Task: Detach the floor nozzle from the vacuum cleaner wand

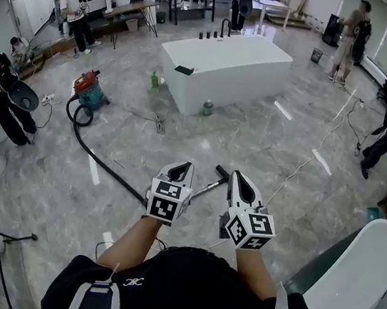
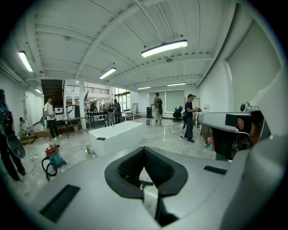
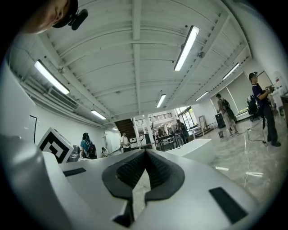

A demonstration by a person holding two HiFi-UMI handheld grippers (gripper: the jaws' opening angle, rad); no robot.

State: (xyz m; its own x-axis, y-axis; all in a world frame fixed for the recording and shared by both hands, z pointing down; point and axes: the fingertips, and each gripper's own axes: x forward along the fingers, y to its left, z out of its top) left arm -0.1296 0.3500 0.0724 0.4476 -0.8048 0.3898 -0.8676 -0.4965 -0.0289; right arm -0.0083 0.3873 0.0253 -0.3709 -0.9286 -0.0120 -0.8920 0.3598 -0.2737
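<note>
The vacuum's black floor nozzle (image 1: 223, 170) lies on the marble floor on the end of a thin wand (image 1: 205, 186), just ahead of and between my two grippers. A black hose (image 1: 99, 161) runs from the wand back to the red and teal canister (image 1: 88, 91) at the left. My left gripper (image 1: 186, 165) is shut and holds nothing, left of the wand and angled down. In the left gripper view the nozzle (image 2: 146, 183) shows small below the shut left gripper (image 2: 144, 148). My right gripper (image 1: 239, 176), also shut and holding nothing, hangs right of the nozzle; the right gripper (image 3: 145, 150) points level.
A long white block (image 1: 225, 65) stands mid-floor with a green bottle (image 1: 155, 78) and a can (image 1: 207, 107) beside it. A white curved tub (image 1: 354, 282) is close at my right. Cables (image 1: 307, 167) cross the floor. Several people stand around the room's edges.
</note>
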